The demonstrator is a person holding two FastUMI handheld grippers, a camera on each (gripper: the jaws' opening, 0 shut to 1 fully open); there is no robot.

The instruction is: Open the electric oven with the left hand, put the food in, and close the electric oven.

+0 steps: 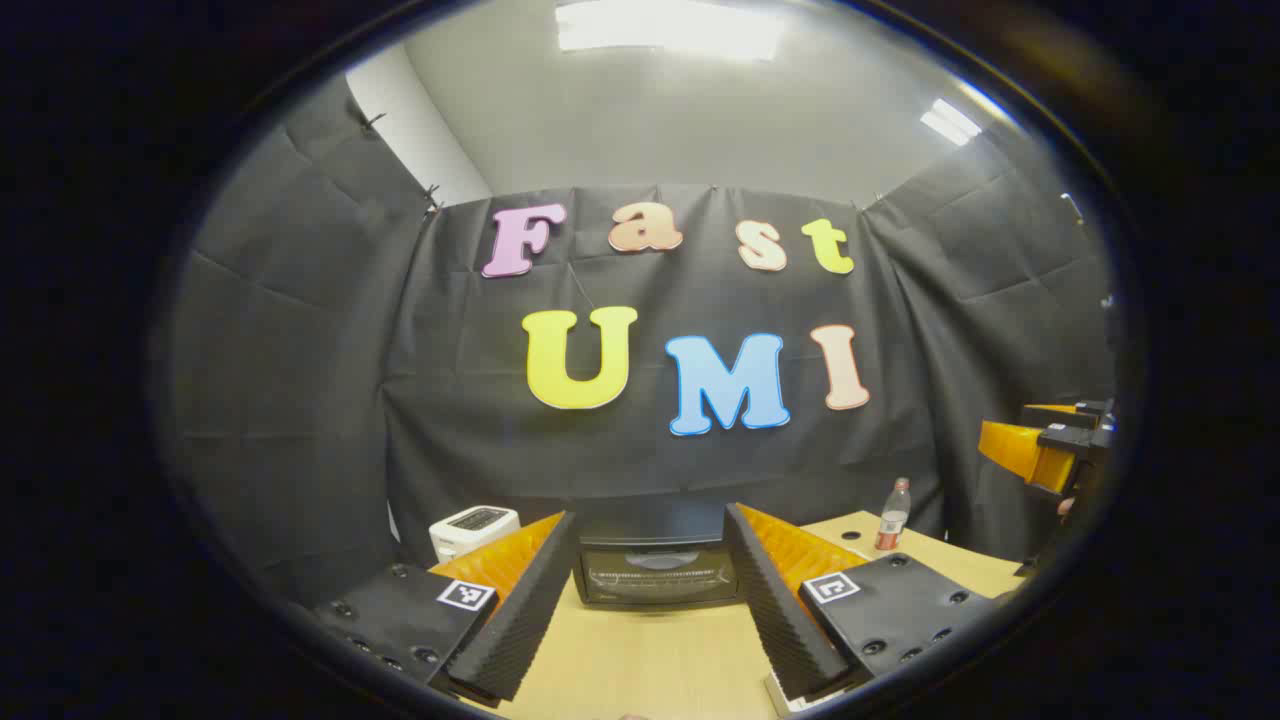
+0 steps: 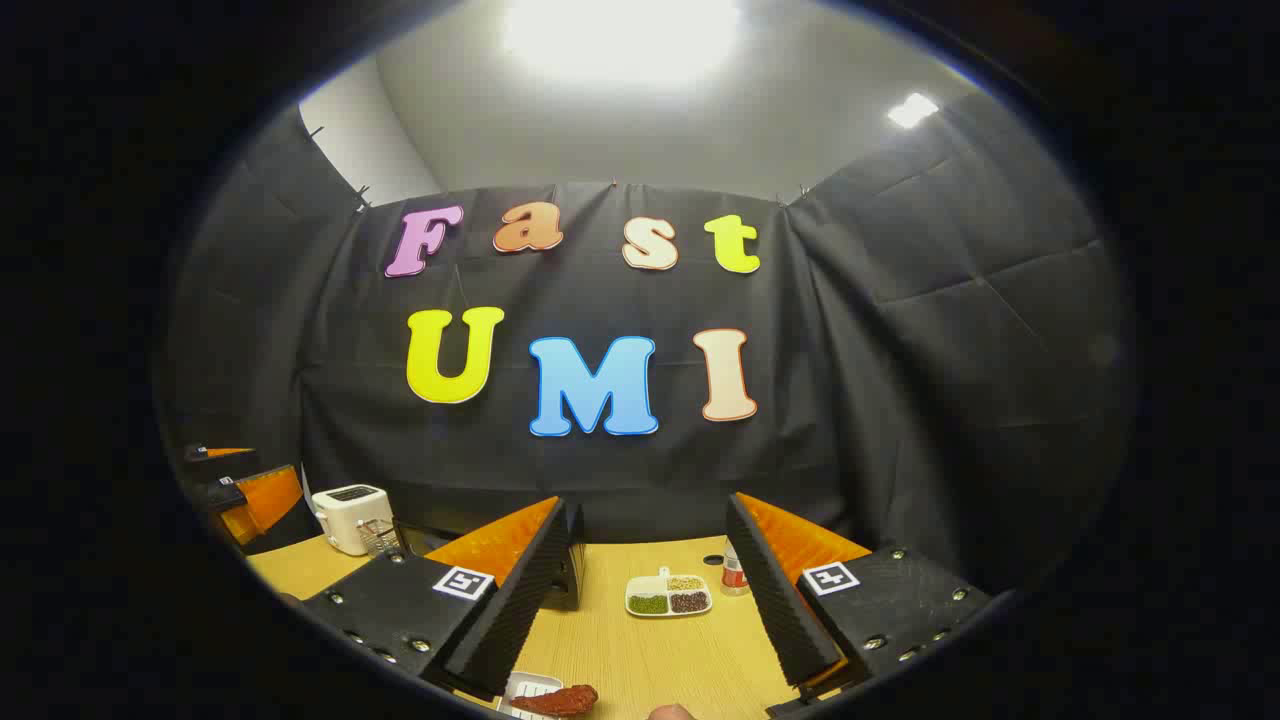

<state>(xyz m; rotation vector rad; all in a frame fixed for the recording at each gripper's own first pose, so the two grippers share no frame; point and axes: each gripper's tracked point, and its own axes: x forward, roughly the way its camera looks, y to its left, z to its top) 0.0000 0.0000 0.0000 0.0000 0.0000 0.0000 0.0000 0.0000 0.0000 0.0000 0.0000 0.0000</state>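
black cloth wall (image 1: 300, 400), wooden table (image 2: 650, 650), ceiling lights (image 1: 670, 25)

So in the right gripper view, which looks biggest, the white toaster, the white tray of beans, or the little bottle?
1. White toaster
2. White divided tray of beans, close to the toaster in apparent size, so that order is unsure
3. Small red-labelled bottle, partly hidden by a gripper finger
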